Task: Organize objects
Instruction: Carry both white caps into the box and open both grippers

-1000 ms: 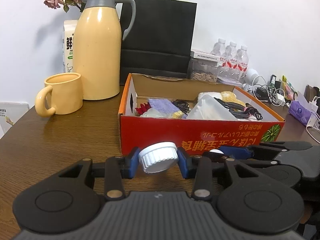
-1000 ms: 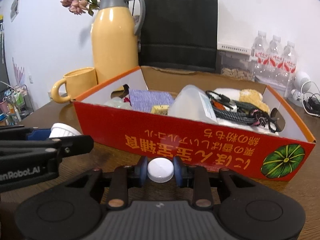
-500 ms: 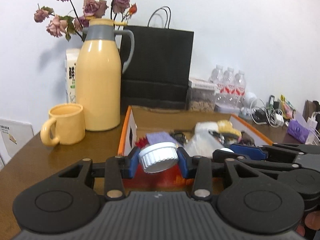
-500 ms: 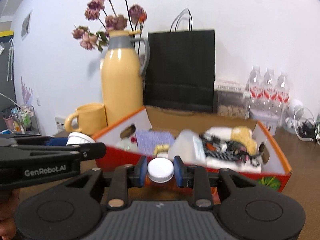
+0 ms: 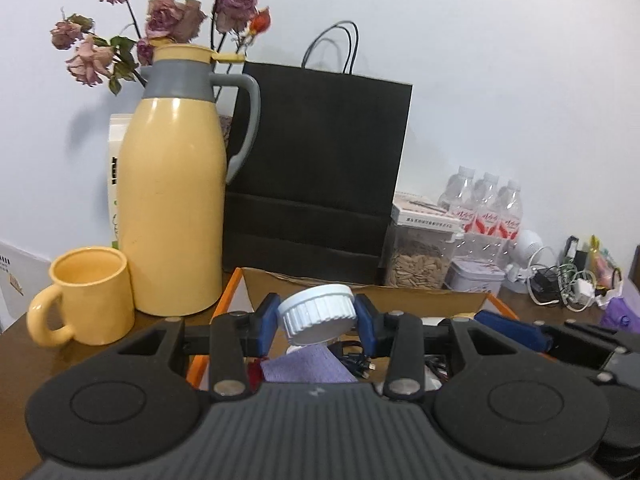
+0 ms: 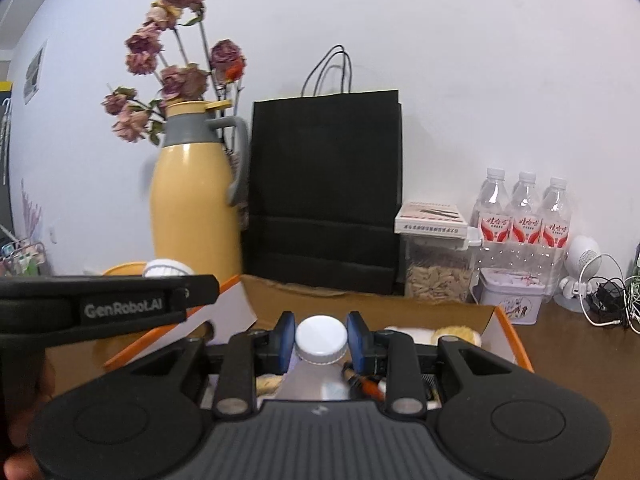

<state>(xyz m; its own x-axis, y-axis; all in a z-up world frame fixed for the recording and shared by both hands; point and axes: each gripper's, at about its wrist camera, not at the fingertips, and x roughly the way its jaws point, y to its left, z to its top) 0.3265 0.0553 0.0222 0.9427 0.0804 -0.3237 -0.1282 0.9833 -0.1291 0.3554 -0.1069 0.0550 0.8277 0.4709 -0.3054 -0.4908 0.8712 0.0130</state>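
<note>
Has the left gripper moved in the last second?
Yes. The left gripper rose with its white-capped bottle: it sat below the box front, now above its rim.

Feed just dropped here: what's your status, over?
Left gripper shut on white jar. Right gripper shut on capped bottle. Both over the open box. Nothing in the way.

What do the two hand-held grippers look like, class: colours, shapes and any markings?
Each hand-held gripper, left and right, has a ribbed grey body, two round black discs, black linkage arms with silver pivots, and blue finger pads. The left one's side reads "GenRobot.AI" in white.
</note>
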